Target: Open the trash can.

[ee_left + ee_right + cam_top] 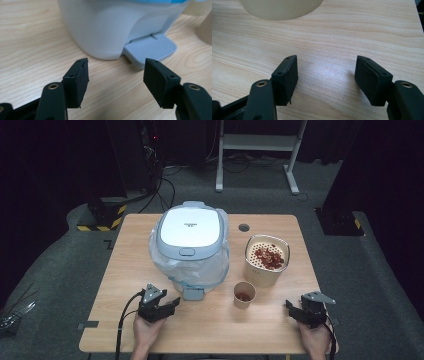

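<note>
Fingers of both grippers (172,303) (291,307) gape near what seems a pedal bin (190,245).

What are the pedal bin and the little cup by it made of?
The bin looks like smooth, slightly glossy plastic, white-grey, with a clear bag liner crinkling out under its lid. The small cup looks like matte brown paper or card, though I can't be sure from here.
</note>
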### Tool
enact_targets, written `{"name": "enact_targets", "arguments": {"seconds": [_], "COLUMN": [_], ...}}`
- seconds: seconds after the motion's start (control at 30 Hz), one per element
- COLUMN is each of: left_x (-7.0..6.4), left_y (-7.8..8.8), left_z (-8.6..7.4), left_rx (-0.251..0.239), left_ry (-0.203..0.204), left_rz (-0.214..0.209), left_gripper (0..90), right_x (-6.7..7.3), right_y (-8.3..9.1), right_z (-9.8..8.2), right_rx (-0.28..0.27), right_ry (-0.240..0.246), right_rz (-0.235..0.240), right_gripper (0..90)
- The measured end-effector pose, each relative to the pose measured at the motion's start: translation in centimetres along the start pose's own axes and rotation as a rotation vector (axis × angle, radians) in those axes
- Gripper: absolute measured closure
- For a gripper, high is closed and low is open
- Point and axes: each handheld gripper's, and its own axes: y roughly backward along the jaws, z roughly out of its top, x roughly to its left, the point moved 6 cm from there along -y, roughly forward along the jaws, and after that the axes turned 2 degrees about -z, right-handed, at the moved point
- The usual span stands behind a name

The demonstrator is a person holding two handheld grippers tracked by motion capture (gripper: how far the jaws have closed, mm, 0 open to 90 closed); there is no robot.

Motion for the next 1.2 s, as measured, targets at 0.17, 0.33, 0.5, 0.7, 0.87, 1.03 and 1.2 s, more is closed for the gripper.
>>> {"name": "enact_targets", "arguments": {"seconds": [0.17,0.33,0.5,0.7,0.87,1.03,1.2], "left_x": [-0.5,-1.3,-1.9,-2.4,-2.8,-3.2,-3.3], "left_y": [-0.1,-0.1,-0.4,-1.2,-1.7,-2.3,-2.7], "left_z": [0.6,1.3,1.7,1.8,2.0,2.1,2.2], "left_rx": [-0.013,-0.032,-0.03,-0.023,-0.029,-0.032,-0.033], "left_ry": [-0.007,-0.018,-0.049,-0.068,-0.076,-0.092,-0.095], "left_rz": [-0.03,-0.058,-0.074,-0.084,-0.096,-0.103,-0.106], "left_gripper": [39.7,42.9,47.8,51.6,54.6,58.6,60.8], "right_x": [0.0,0.0,0.0,0.0,0.0,0.0,0.0], "right_y": [0.0,0.0,0.0,0.0,0.0,0.0,0.0], "right_z": [0.0,0.0,0.0,0.0,0.0,0.0,0.0], "right_rx": [0.0,0.0,0.0,0.0,0.0,0.0,0.0], "right_ry": [-0.002,-0.002,0.0,0.0,0.0,0.0,0.0], "right_rz": [0.002,0.002,0.0,-0.001,-0.001,-0.001,-0.001], "right_gripper": [35.7,35.7,35.7,35.7,35.7,35.6,35.6]}}
